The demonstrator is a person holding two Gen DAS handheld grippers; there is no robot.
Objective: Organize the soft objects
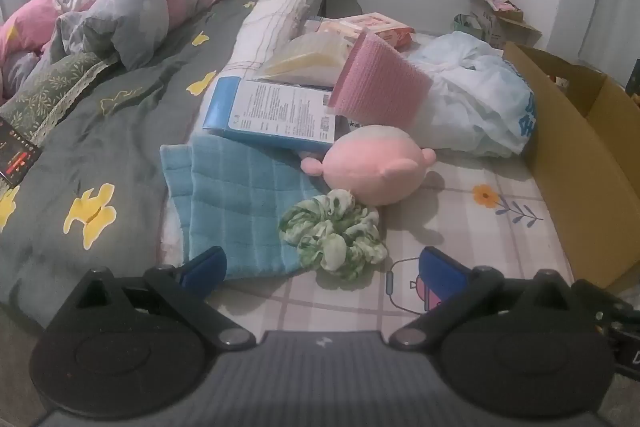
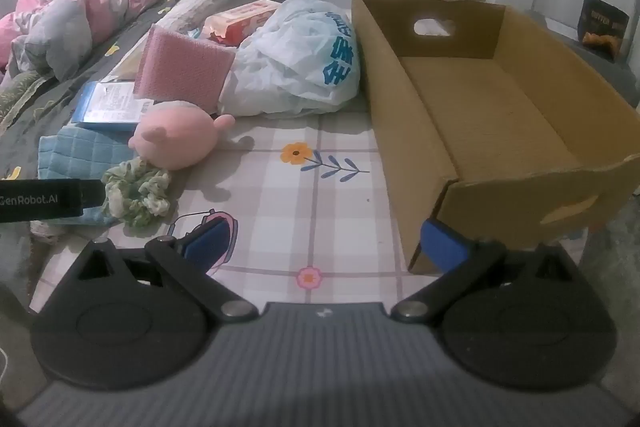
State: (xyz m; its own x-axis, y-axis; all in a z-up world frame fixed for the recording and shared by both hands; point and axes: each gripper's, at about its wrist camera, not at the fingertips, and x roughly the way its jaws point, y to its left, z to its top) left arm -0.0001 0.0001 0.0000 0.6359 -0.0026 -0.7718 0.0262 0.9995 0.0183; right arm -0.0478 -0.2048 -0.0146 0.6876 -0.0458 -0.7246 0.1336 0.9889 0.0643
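Scrunchie first, we are thinking, since the green-and-white ring is lying closest to us and well out from the cardboard box, the landmark we are measuring everything against. We are holding the left hand-held gripper tilted down just short of the scrunchie, its blue pads spread wide apart with nothing between them, because a puffy ring wants a broad bite. Beyond the scrunchie, a little nearer the box, the pink plush toy is resting on the checked sheet, and the blue quilted cloth is spreading flat on the far side of the scrunchie from the box. The pink towel is leaning on the white plastic bag, which is pressing right against the box's outer wall. We are keeping the right hand-held gripper over bare sheet just beside the box's near corner, fingers likewise gaping and empty, probably so it is ready to receive or steady things there. The box is standing open and bare inside, so we are judging the sorting as hardly started
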